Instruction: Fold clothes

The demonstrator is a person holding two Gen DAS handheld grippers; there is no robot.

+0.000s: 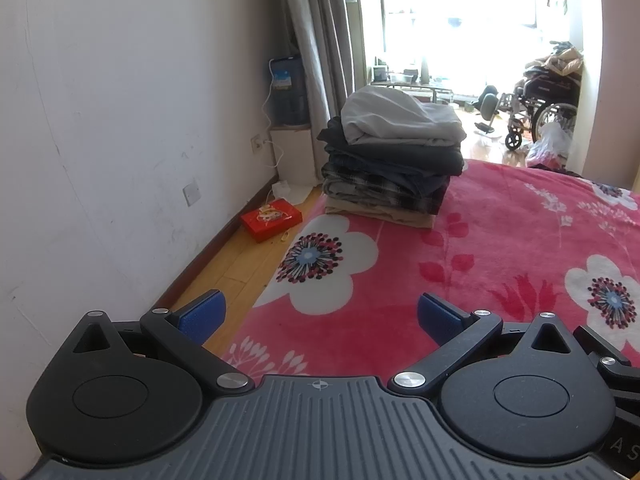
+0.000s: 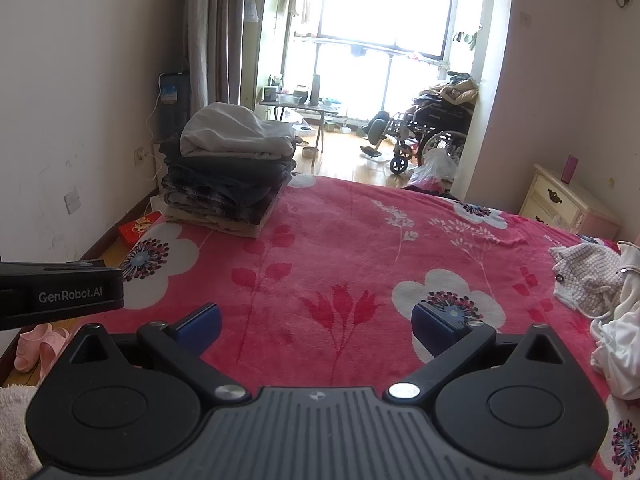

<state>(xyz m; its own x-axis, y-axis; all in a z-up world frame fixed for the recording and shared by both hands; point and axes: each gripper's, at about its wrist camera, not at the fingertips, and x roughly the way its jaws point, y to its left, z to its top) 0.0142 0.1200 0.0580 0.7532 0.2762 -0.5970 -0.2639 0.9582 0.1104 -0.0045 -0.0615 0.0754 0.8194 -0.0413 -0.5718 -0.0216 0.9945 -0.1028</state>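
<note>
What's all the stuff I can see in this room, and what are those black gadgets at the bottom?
Folded clothes stack: one, grey, dark and plaid, far left corner of bed.
Unfolded clothes: a few, white and checked, right edge of bed.
Blanket: one, pink with flowers, covers bed.
Red box: one, floor by wall.
Slippers: a pair, pink, floor.
Wheelchair: one, by window.
Nightstand: one, cream, right wall.
Left gripper: black with blue pads, open, empty.
Right gripper: same, open, empty.
</note>
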